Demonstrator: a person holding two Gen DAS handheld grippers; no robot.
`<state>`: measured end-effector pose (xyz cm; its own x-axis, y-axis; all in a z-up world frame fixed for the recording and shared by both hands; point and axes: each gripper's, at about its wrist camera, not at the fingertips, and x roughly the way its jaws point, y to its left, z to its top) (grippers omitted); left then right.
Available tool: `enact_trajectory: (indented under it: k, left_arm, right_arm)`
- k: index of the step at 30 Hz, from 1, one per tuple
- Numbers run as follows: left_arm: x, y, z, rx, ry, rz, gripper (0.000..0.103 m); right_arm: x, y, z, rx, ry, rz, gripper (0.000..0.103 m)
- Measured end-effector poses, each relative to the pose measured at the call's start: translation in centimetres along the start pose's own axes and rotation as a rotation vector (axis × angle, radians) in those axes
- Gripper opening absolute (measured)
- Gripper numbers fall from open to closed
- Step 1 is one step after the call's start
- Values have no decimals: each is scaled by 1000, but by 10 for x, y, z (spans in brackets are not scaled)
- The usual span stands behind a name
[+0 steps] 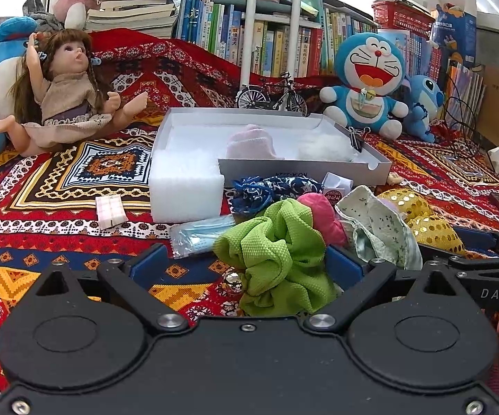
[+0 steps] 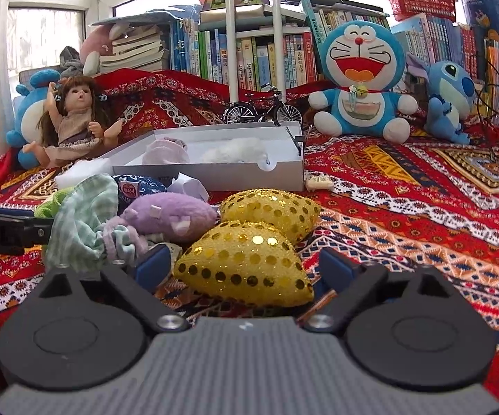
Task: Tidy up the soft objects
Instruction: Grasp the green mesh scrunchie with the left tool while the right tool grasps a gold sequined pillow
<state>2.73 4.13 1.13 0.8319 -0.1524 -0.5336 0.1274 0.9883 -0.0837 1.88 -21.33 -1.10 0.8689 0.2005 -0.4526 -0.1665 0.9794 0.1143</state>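
A home, likely a child's room. Rows of upright colourful children's books line the back at twelve o'clock. A blue-and-white plush cat toy and a brown-haired doll sit on a red patterned woven cloth.

You see a lime-green waffle-knit cloth, two gold sequinned cushions, a lilac plush pig, and a red geometric-patterned woven blanket over your bench.

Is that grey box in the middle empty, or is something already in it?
Not empty. The open grey box holds a pale pink soft item and a white fluffy one; much of its floor is still bare.
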Motion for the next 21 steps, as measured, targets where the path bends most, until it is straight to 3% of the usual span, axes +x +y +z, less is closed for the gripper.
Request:
enact_trajectory:
  k: [12,17,21]
  left_arm:
    - [2,0,3,-4,3,-14,92]
    - [2,1,3,-11,8,-35,84]
    - [3,0,3,-19,17,-55,70]
  right_arm:
    - [-1,7,-3,13,-6,-19,79]
    - [-1,7,-2,10,-6,-20,77]
    - [-2,7,-3,11,-5,-20,76]
